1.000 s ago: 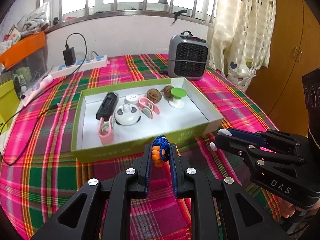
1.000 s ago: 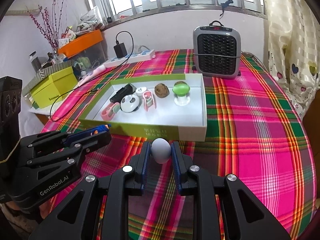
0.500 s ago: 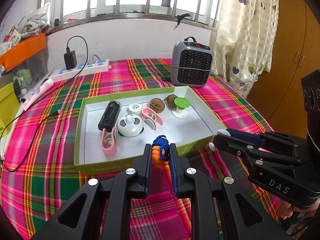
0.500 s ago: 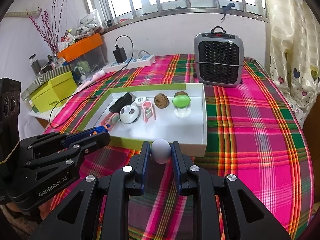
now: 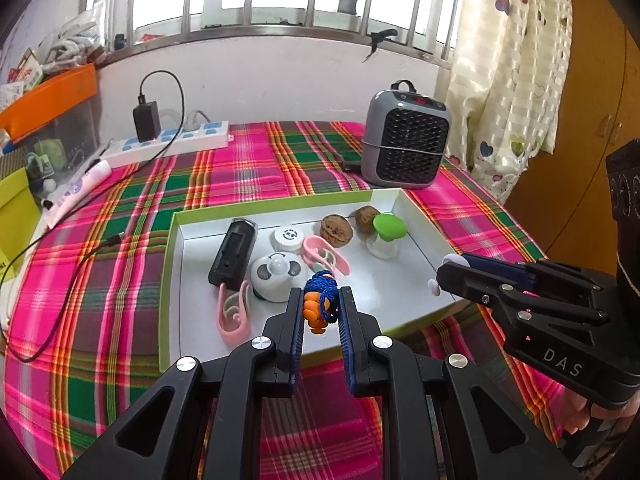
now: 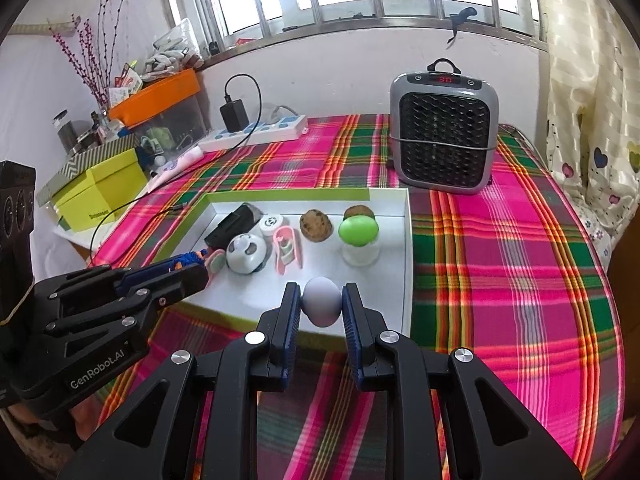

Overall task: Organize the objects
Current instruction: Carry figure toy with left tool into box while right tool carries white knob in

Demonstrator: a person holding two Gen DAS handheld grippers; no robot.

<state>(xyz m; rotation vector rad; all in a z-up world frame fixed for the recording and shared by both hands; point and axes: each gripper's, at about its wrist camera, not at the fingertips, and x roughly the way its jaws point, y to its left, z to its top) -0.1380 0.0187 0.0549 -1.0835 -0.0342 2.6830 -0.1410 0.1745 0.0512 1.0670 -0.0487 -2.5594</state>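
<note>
My left gripper was clamped on an orange toy wound with blue cord, held above the near edge of the tray. My right gripper was closed on a pale egg-shaped ball, also over the tray's near edge, toward its right corner. In the right wrist view the left gripper came in from the left, its tips over the tray's near-left part.

Contents lying in the tray, noted from the left wrist view: a black rectangular device toward the left wall; a white round cap just beside it; a white panda-faced dome nearer me; one pink clip at the near-left, touching the black device's near end; a second pink clip mid-tray; two walnuts along the far wall; a green-topped mushroom piece toward the far-right corner.

The tray sat mid-table on the plaid tablecloth. A grey heater stood beyond the tray's far-right corner; a power strip lay at the table's far-left edge.
</note>
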